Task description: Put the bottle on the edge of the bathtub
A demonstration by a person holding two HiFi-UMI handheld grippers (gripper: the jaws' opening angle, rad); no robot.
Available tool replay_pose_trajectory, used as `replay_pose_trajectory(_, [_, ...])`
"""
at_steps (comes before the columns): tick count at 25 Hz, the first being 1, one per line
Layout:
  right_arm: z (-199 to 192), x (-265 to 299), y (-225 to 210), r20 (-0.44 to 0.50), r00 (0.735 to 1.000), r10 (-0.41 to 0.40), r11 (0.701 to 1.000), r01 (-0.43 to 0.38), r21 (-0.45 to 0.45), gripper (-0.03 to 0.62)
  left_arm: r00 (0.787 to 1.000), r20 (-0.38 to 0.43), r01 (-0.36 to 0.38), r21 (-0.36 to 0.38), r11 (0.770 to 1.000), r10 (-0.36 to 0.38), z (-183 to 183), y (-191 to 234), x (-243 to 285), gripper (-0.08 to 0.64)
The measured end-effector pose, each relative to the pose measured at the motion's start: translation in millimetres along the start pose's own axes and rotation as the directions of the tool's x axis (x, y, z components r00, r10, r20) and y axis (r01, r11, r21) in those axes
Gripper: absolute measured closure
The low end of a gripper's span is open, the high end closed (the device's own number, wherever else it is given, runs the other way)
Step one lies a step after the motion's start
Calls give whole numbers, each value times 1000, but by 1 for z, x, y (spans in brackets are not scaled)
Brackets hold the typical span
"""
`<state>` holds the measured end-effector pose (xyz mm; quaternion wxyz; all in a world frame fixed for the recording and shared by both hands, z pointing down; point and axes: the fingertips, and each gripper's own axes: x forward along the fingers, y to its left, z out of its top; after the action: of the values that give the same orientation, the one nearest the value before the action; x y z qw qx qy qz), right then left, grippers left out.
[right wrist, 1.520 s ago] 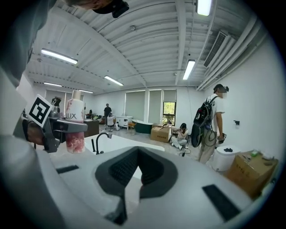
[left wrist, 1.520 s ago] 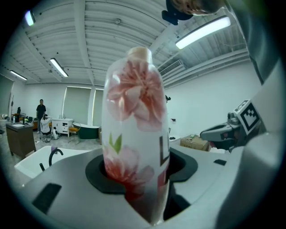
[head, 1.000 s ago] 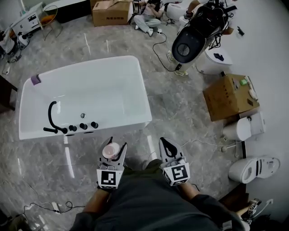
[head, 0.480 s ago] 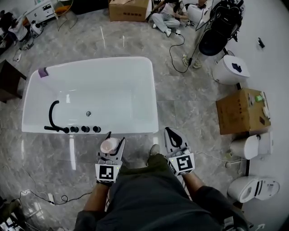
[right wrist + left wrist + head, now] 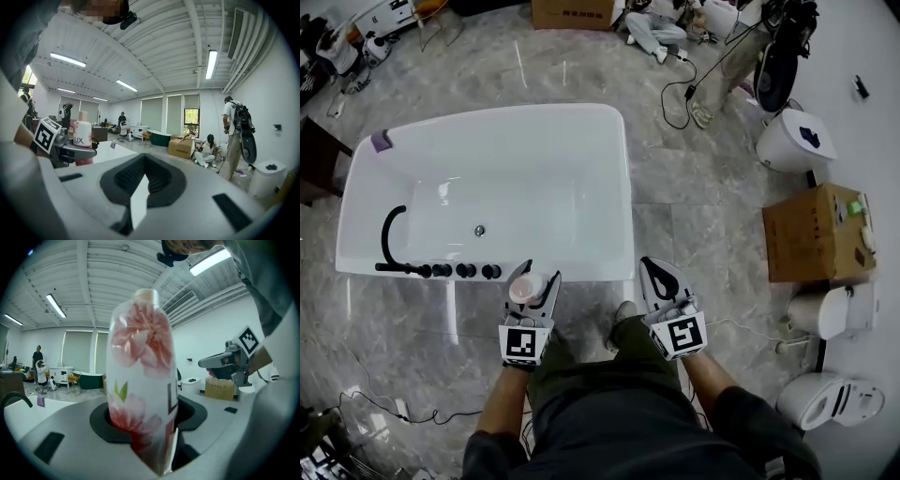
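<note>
The head view shows a white bottle with pink flowers and a pink cap (image 5: pixel 527 289) standing upright in my left gripper (image 5: pixel 536 277), which is shut on it. It hangs at the near rim of the white bathtub (image 5: pixel 621 187), just right of the tap knobs. In the left gripper view the bottle (image 5: pixel 140 380) fills the middle between the jaws. My right gripper (image 5: pixel 654 272) is held beside it to the right, just off the tub's near right corner. Its jaws (image 5: pixel 140 187) are together with nothing in them.
A black faucet (image 5: pixel 389 234) and knobs (image 5: pixel 455 271) sit on the tub's near left rim, a purple item (image 5: pixel 381 141) on its far left corner. A cardboard box (image 5: pixel 820 230), toilets (image 5: pixel 797 141) and floor cables (image 5: pixel 684 84) lie to the right.
The person has stepped toward the tub. The left gripper with the bottle has come from the floor side up to the near rim. Both grippers keep their jaw state.
</note>
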<state>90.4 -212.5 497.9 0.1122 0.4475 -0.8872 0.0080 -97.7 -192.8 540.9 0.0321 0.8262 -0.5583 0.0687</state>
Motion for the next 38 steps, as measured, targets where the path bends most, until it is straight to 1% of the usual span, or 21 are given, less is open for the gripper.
replay_pose_trajectory(5, [-43,18,-4,-15,1000,7,1000,-7,2,591,1000,-12,-12,-7,1000,12,-53,2,23,321])
replay_pose_trajectory(11, [-90,32,-6,-38,999,24,1000,-23,11,591,1000,-29,6,-9,1000,-6,-107,-7,47,321])
replay_pose_trajectory(18, [-134,56,-7,-54,998,28,1000,-28,8,591,999,-21,31,-2,1000,-31,-158,-11,73,321])
replay_pose_trajectory(25, [-177,71,-10,-79,996,33,999,-32,3,591,999,-29,43,23,999,-43,-209,-18,89,321])
replay_pose_trajectory(30, [-203,81,-8,-113,993,34,999,-33,9,591,999,-37,41,28,999,-40,-235,-16,96,321])
replay_pose_trajectory(32, [-208,84,-7,-118,992,37,999,-36,9,591,998,-39,45,41,998,-44,-242,-18,96,321])
replay_pose_trajectory(34, [-212,87,-6,-117,992,41,999,-40,17,591,999,-24,44,53,998,-43,-245,-20,97,321])
replay_pose_trajectory(38, [-217,90,-4,-121,991,49,999,-47,23,591,999,-7,32,46,998,-32,-246,-22,94,321])
